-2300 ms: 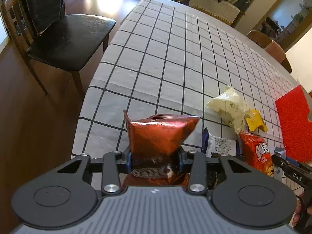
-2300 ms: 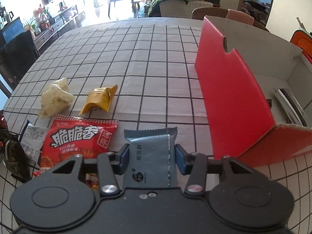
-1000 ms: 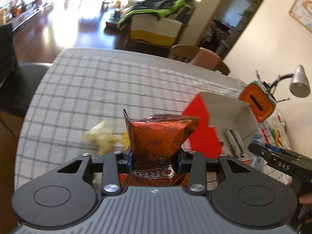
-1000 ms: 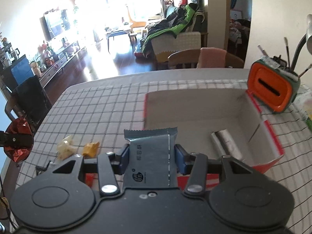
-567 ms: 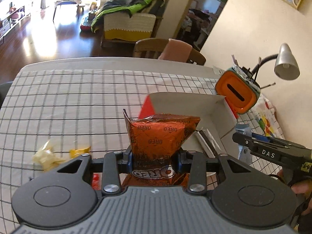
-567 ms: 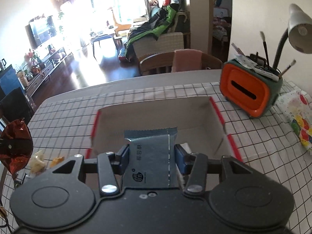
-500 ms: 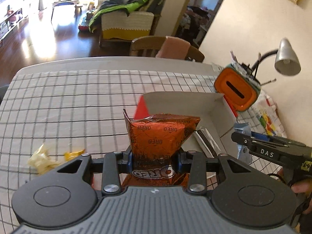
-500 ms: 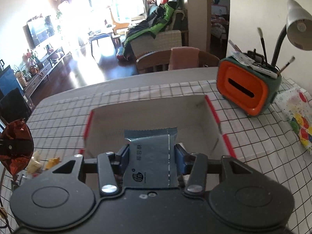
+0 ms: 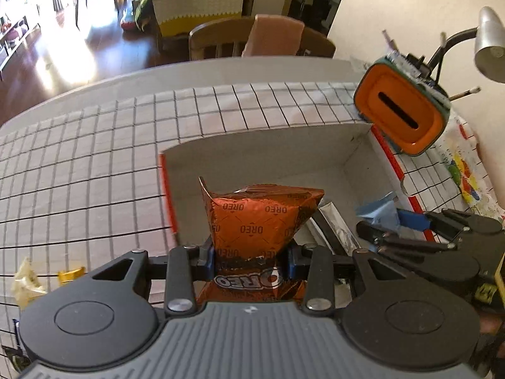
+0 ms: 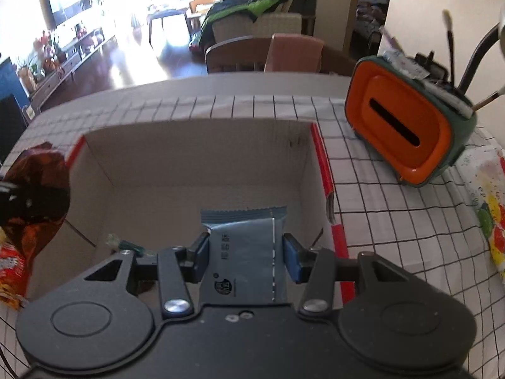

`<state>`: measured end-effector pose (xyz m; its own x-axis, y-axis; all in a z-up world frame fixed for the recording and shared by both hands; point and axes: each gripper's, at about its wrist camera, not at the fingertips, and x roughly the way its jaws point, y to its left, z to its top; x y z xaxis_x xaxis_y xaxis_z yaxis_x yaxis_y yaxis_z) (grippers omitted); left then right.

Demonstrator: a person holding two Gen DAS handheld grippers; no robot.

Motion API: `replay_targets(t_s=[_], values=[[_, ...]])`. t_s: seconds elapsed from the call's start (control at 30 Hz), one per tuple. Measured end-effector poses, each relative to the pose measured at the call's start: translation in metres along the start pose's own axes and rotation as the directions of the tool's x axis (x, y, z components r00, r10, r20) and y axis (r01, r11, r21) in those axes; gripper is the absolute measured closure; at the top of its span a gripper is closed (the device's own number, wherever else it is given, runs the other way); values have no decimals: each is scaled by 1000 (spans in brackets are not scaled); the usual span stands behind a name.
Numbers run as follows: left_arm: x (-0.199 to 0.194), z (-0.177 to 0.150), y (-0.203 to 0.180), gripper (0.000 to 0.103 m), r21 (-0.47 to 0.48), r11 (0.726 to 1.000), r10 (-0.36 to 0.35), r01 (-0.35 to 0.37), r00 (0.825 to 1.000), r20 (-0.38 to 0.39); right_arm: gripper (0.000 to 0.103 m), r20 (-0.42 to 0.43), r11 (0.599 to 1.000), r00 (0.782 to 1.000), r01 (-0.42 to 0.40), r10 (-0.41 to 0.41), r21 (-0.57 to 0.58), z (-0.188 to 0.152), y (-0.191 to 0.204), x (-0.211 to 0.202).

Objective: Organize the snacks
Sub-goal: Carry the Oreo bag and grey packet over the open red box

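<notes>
My left gripper point(image 9: 251, 260) is shut on an orange Oreo bag point(image 9: 258, 221), held over the near left part of an open cardboard box point(image 9: 252, 145) with red outer sides. My right gripper point(image 10: 246, 257) is shut on a grey-blue snack packet point(image 10: 244, 252) above the same box point(image 10: 202, 145), nearer its right wall. In the left wrist view the right gripper point(image 9: 382, 221) and its packet point(image 9: 378, 211) show at the right. In the right wrist view the Oreo bag point(image 10: 38, 186) hangs at the left. A silver packet point(image 9: 334, 227) lies inside the box.
An orange and green desk organiser point(image 10: 407, 126) with brushes stands right of the box, by a lamp point(image 9: 489, 47). A pale snack point(image 9: 25, 281) and a yellow one point(image 9: 71, 274) lie on the checked cloth at left; a red bag point(image 10: 9, 271) too. Chairs point(image 9: 262, 38) stand beyond the table.
Both grippers have moved over to the box and sunk a little toward it, each still holding its packet. The box now fills the middle of both views.
</notes>
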<state>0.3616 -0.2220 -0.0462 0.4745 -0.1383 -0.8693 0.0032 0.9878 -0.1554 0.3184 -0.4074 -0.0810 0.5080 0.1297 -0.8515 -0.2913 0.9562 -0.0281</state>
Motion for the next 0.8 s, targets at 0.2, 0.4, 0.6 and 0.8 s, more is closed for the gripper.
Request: replay_targets(t_s=[0.2,0.4,0.6,0.8], values=[[35,8,-11,65,-5,999,32,-33,996,-82,56,-54,1000,998,-27,27,-7,4,-11,23],[63,16,-21,65,2,998,63,-64,984,-165,56,-101,995,993,-70,63,-67,9,-2,27],[85,22,-30,65,25,996,88,-84,967,-240,56,-128,992,988,-96,84,-86,10,4,32],[98,26,-32,64,23,996,87,-84,958,-274,56,-169,993,981,-103,92,-60,7,-1,39]])
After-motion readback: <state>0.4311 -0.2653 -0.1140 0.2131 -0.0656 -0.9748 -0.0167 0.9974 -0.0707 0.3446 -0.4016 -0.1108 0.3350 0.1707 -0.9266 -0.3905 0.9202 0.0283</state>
